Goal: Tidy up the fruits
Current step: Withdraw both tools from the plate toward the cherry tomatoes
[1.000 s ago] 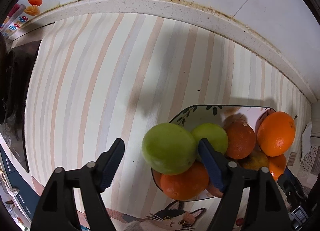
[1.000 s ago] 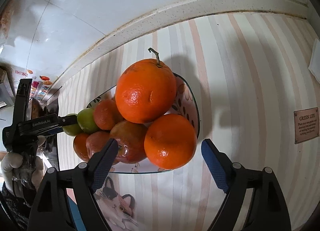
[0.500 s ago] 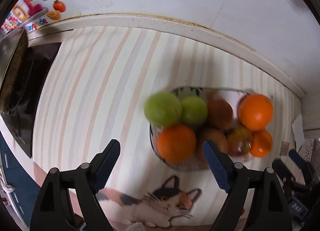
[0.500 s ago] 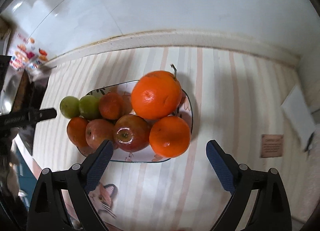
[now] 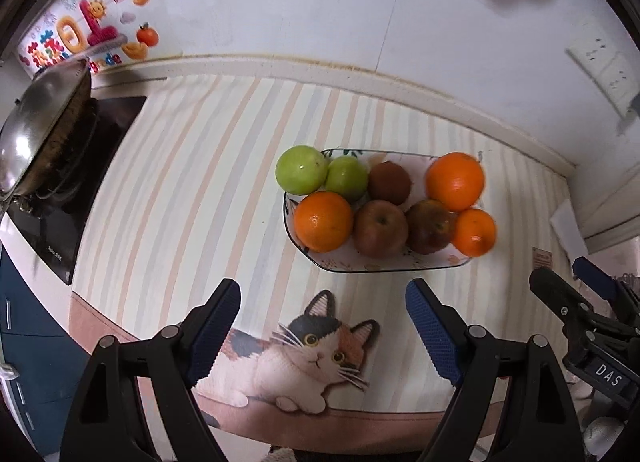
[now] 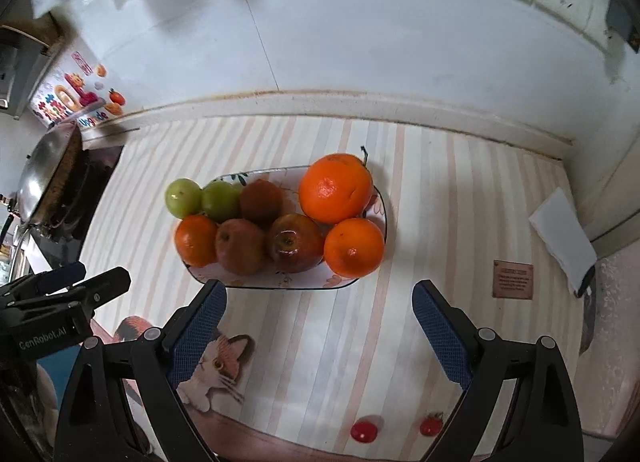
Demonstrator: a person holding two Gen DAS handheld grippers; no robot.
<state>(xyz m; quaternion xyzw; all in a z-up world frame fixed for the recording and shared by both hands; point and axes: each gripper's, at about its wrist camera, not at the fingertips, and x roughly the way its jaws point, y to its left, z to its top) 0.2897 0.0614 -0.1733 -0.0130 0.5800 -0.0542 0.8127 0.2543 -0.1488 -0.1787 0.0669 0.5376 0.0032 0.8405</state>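
Note:
A glass plate (image 5: 380, 265) (image 6: 280, 283) on the striped mat holds two green apples (image 5: 301, 174) (image 6: 183, 197), three oranges (image 5: 455, 181) (image 6: 335, 187), two red apples (image 5: 380, 228) (image 6: 295, 242) and a brown fruit (image 5: 389, 183) (image 6: 261, 196). The far-left green apple sits at the plate's edge. My left gripper (image 5: 323, 326) is open and empty, pulled back near the mat's front edge. My right gripper (image 6: 319, 330) is open and empty, also back from the plate.
A wok (image 5: 40, 130) sits on a black hob at the left. A folded white cloth (image 6: 564, 238) lies at the right by the wall. A small brown label (image 6: 513, 279) lies on the mat at the right. The wall runs behind the counter.
Both grippers have pulled back and up from the plate. The left gripper has let go of the green apple, which now rests at the plate's left end.

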